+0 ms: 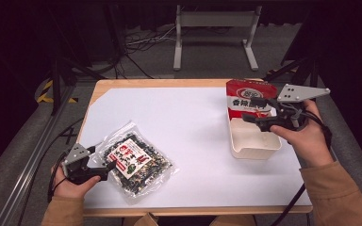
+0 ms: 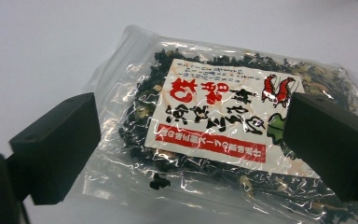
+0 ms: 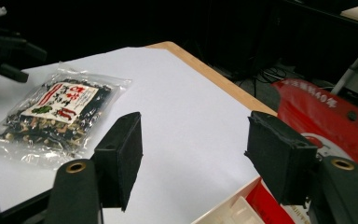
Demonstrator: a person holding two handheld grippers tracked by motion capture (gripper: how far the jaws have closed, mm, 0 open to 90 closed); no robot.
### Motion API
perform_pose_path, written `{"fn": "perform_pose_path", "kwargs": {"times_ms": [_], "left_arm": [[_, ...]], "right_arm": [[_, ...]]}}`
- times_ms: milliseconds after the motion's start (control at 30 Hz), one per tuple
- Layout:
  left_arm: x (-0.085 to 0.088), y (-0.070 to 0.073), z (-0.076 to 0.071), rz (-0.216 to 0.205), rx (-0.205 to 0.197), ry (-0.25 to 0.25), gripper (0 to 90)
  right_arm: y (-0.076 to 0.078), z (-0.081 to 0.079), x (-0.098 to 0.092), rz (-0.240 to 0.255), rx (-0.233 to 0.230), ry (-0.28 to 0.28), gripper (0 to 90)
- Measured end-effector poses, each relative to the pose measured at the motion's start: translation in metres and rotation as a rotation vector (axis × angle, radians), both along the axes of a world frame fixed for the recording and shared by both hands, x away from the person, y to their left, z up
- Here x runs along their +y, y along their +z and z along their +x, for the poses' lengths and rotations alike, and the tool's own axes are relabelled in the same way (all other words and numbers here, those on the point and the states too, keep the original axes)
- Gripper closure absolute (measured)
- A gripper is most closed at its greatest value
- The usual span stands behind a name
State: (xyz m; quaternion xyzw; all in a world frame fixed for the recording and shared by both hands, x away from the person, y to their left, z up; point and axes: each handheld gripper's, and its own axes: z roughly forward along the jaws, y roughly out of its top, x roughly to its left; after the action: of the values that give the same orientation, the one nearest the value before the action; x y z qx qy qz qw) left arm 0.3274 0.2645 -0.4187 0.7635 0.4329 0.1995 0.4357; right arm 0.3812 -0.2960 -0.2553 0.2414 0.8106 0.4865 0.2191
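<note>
White and smooth, a big flat sheet covers most of the light wooden tabletop (image 1: 96, 89), and the bare wood shows as a thin band along the far edge and the left edge.

Next in size is the clear crinkly plastic bag of dark dried bits (image 1: 134, 162), with a white and red paper label stuck on it. It lies flat near the front left corner of the tabletop. The plastic is shiny and full of little wrinkles, and the bits inside look dark and crumbly.

A shiny red snack bag with white letters (image 1: 247, 96) stands tilted near the far right corner. Its bottom end sits in the cream plastic box with rounded corners (image 1: 254, 146), which rests by the right edge.

The left gripper (image 1: 111, 165) is black and boxy. Its jaws stand wide apart, one on each side of the clear bag's near edge, and they do not squeeze it.

The right gripper (image 1: 249, 117) hovers over the cream box, just in front of the red bag. Its jaws are open wide too, with nothing between them.
</note>
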Motion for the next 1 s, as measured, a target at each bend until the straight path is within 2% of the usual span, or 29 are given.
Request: {"fn": "perform_pose_path", "kwargs": {"times_ms": [267,367,467,633,700,833,1000], "left_arm": [[0.012,0.0,0.004,-0.02,0.005,0.038,13.3],[0.016,-0.001,0.007,0.01,0.015,0.052,17.6],[0.02,-0.003,0.013,0.001,0.035,0.069,19.6],[0.029,-0.006,0.019,-0.05,0.03,0.125,18.8],[0.034,-0.007,0.022,-0.061,0.031,0.164,18.2],[0.04,-0.009,0.026,-0.039,0.034,0.216,18.3],[0.046,-0.014,0.034,-0.059,0.05,0.242,21.7]], "right_arm": [[-0.022,-0.012,0.01,-0.002,0.001,0.046,35.6],[-0.031,-0.015,0.014,0.0,0.003,0.055,35.6],[-0.04,-0.016,0.018,-0.008,0.006,0.057,35.3],[-0.05,-0.016,0.024,0.015,0.008,0.069,35.1],[-0.053,-0.017,0.027,0.024,0.009,0.073,35.0],[-0.059,-0.018,0.031,0.018,0.007,0.074,34.9],[-0.068,-0.018,0.035,0.013,0.013,0.076,34.9]]}}
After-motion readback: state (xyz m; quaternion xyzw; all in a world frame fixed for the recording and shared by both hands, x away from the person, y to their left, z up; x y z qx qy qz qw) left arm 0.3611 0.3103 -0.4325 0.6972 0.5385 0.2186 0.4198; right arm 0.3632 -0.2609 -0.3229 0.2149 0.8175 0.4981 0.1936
